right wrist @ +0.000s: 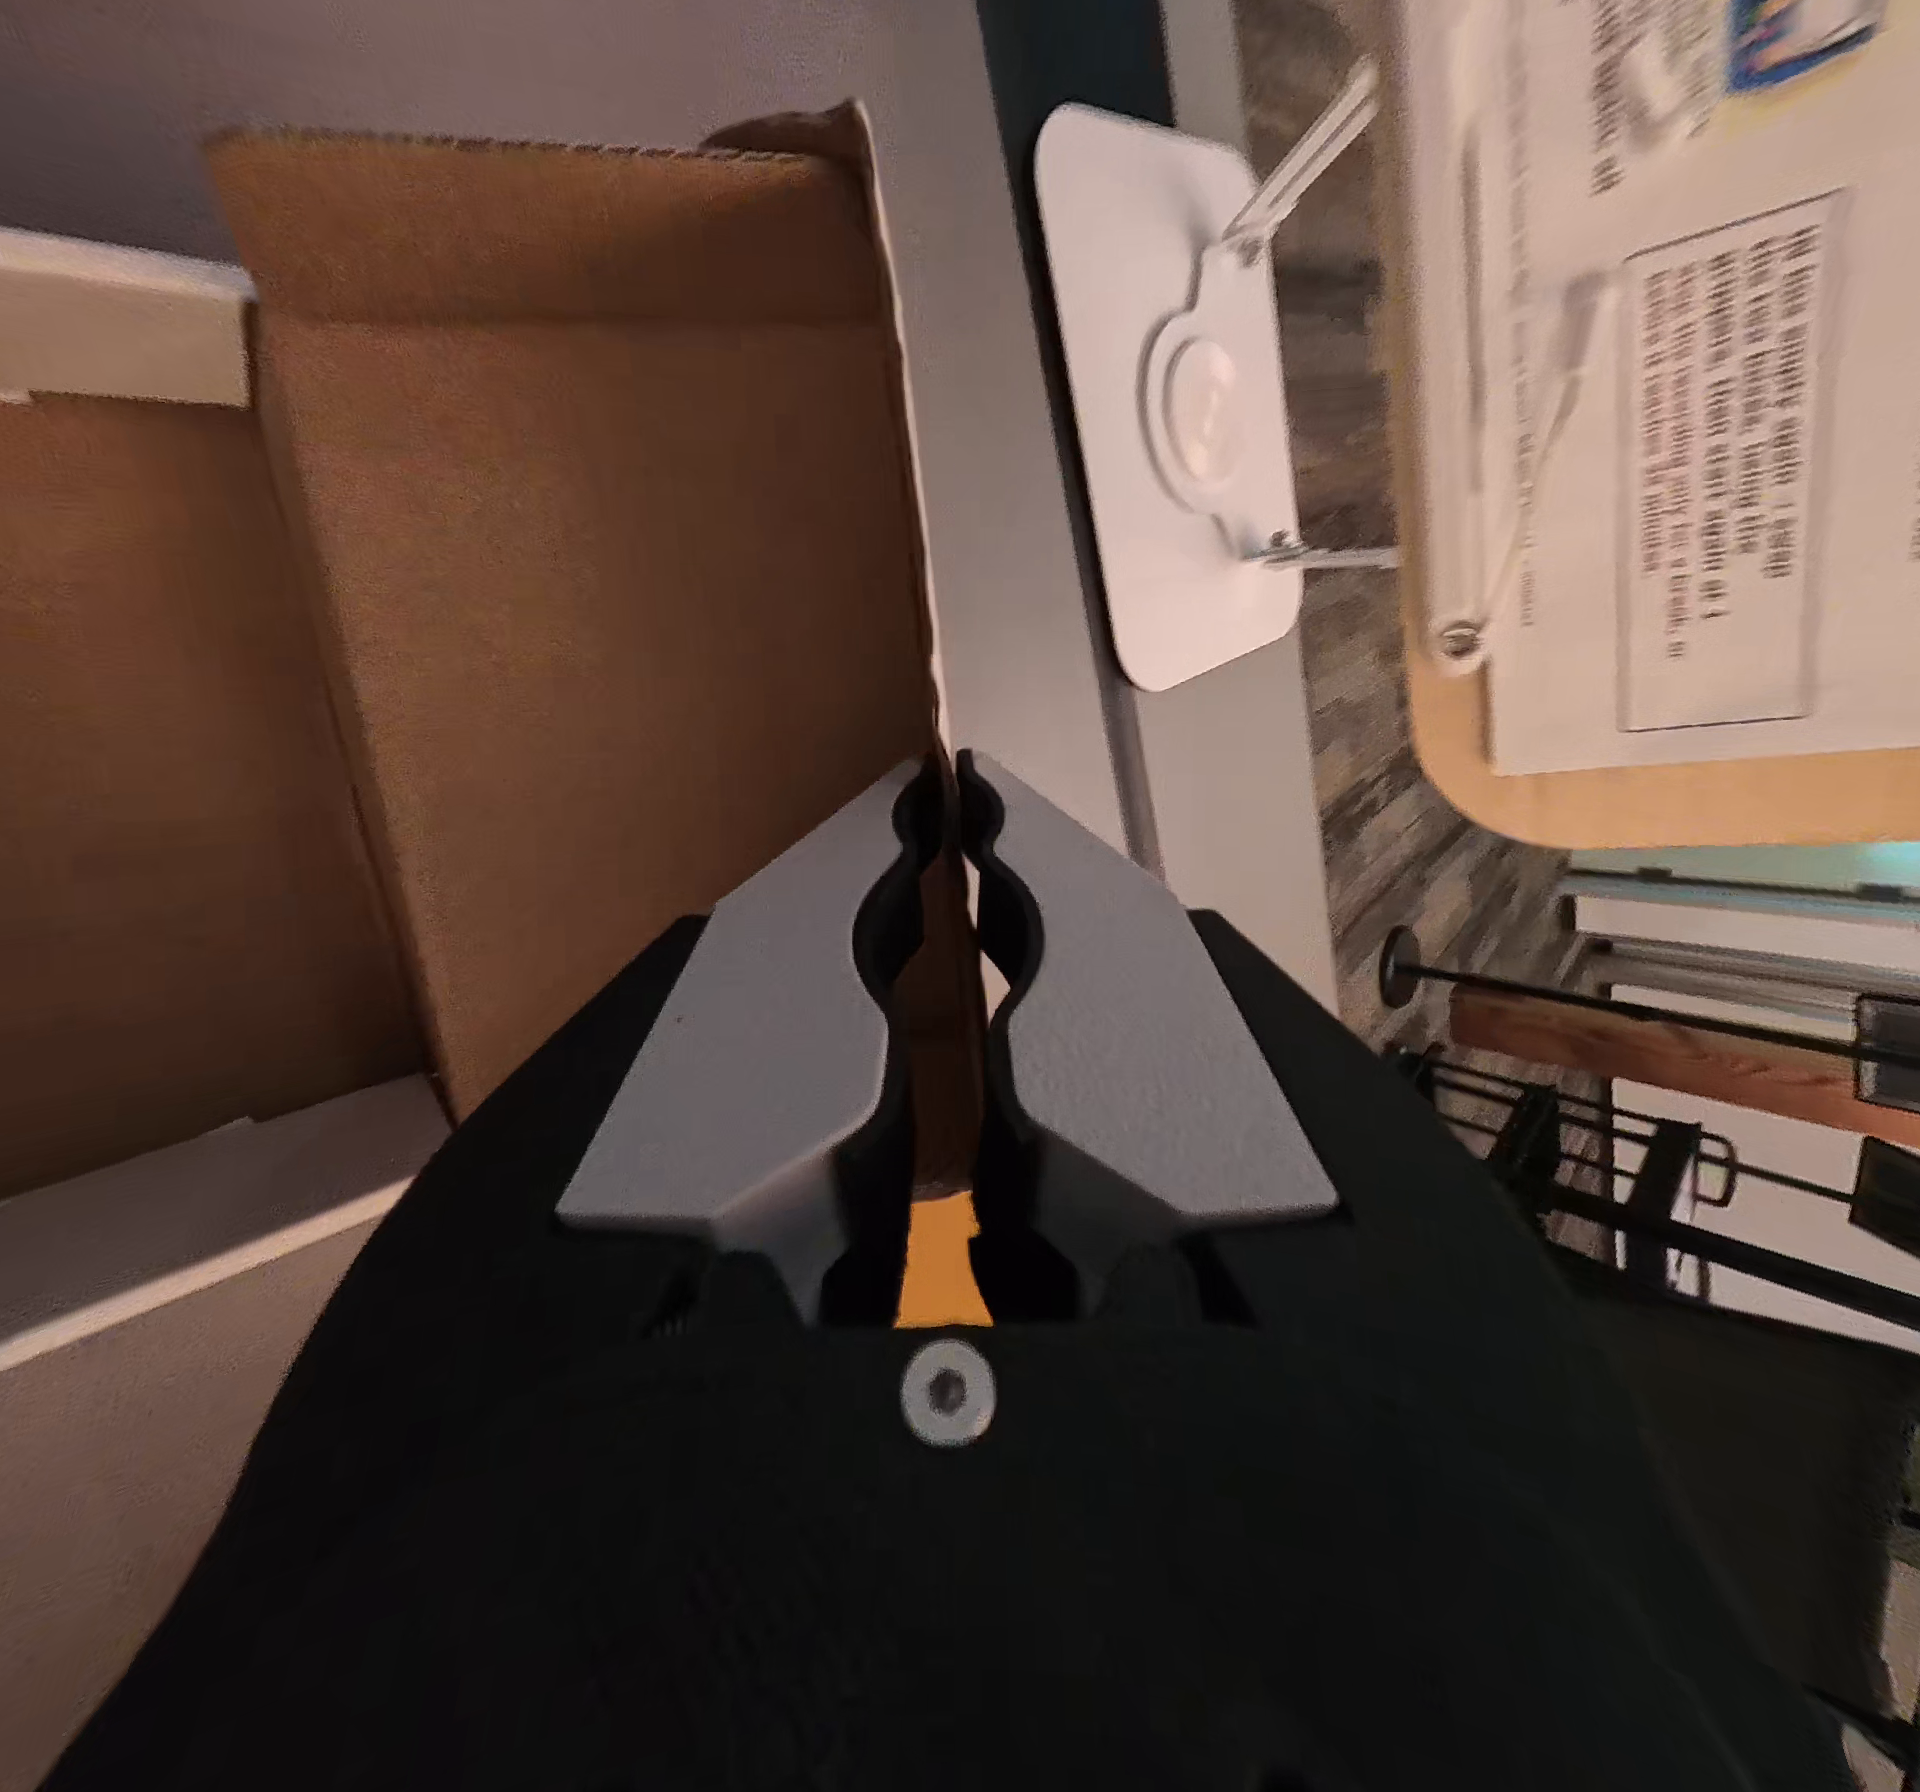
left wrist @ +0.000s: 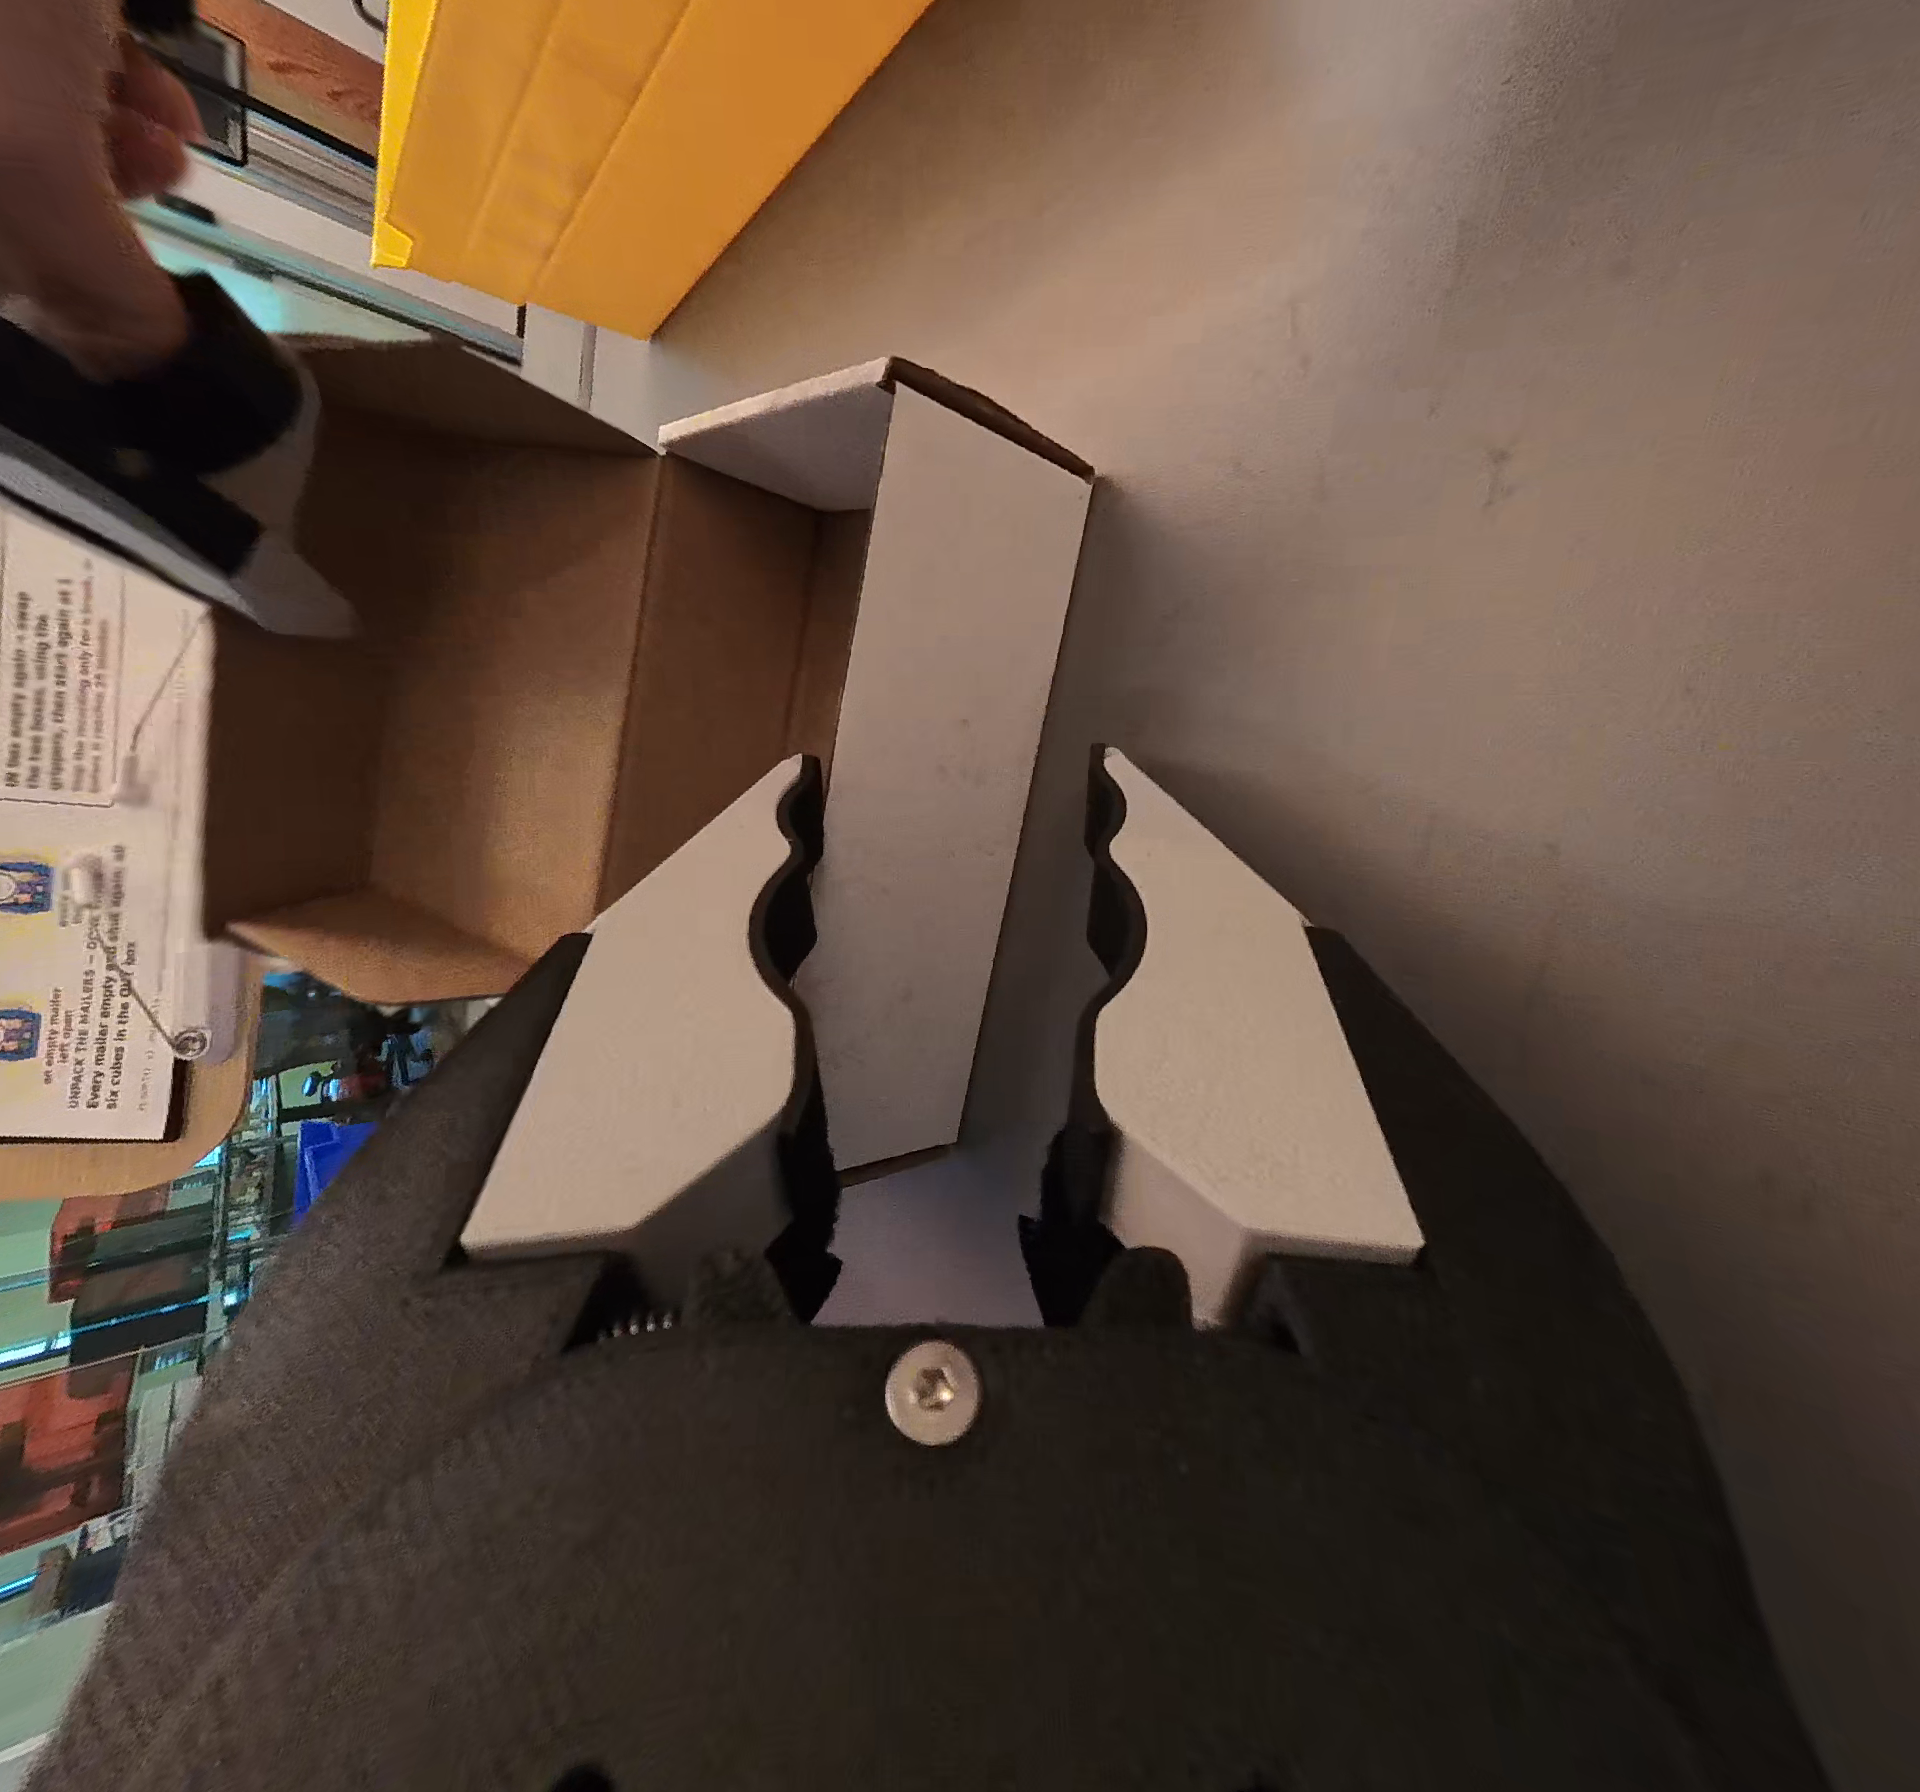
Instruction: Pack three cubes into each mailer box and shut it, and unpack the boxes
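In the left wrist view, the left tool [left wrist: 951, 776] is rolled onto its side, so the desk [left wrist: 1455, 599] runs up the right of the picture like a wall. Its jaws stand apart, astride the white outer wall [left wrist: 935, 807] of the mailer box [left wrist: 499, 703]; the inner finger sits against the wall, the outer one stands off it with grey desk showing in the gap, so the tool is released rather than pinching. Past the fingers the box lies opened toward the camera, brown inside, and no cubes show in the part of it that is visible. Farther on, a yellow padded envelope [left wrist: 623, 80] lies flat on the desk just beyond the box. At the far left a hand [left wrist: 83, 215] holds the right tool [left wrist: 239, 537], whose pale fingertips reach over the box's far edge.

In the right wrist view, the right tool [right wrist: 951, 766] is likewise turned sideways. Its jaws are clenched on the thin edge of a brown cardboard flap [right wrist: 582, 547], which fills the picture beyond them. Beside the flap a white stand base [right wrist: 1164, 412] rests on the desk, and farther off a printed sheet [right wrist: 1662, 340] lies on a light wooden board [right wrist: 1538, 807].
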`<state>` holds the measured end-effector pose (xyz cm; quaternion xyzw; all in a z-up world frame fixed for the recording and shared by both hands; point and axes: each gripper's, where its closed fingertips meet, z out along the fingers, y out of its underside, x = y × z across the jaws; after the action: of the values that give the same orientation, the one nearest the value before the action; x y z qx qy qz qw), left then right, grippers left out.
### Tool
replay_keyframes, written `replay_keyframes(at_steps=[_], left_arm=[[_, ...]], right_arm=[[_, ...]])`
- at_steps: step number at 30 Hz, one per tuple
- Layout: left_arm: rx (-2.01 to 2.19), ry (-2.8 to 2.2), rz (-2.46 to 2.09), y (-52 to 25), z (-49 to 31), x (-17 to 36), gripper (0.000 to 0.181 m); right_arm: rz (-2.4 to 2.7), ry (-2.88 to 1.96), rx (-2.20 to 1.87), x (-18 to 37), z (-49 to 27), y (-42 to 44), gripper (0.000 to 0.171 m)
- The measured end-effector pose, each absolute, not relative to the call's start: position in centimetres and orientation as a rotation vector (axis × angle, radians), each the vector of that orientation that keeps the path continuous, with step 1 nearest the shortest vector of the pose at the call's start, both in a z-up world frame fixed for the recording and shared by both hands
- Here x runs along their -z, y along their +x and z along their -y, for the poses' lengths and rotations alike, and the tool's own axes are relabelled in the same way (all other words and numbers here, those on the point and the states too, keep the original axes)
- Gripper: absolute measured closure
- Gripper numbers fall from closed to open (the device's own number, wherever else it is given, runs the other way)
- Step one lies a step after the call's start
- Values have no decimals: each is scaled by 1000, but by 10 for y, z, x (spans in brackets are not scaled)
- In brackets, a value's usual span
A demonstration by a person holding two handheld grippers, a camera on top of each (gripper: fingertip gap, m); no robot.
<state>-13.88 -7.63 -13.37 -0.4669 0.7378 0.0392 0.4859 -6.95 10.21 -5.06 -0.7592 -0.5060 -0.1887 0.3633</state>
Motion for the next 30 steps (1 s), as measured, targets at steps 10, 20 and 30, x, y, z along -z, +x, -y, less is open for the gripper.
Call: replay_keyframes(at_steps=[10,20,30], left_arm=[[-100,-1133,-1767,-137,74,131,137],[-269,-1184,-1693,-131,43,128,149],[-361,-1307,-1642,-110,8,128,149]], right_arm=[[1368,-2086,481,106,-122,-57,156],[1190,-1995,412,36,-103,-41,131],[990,-1876,254,-39,-66,-1,129]])
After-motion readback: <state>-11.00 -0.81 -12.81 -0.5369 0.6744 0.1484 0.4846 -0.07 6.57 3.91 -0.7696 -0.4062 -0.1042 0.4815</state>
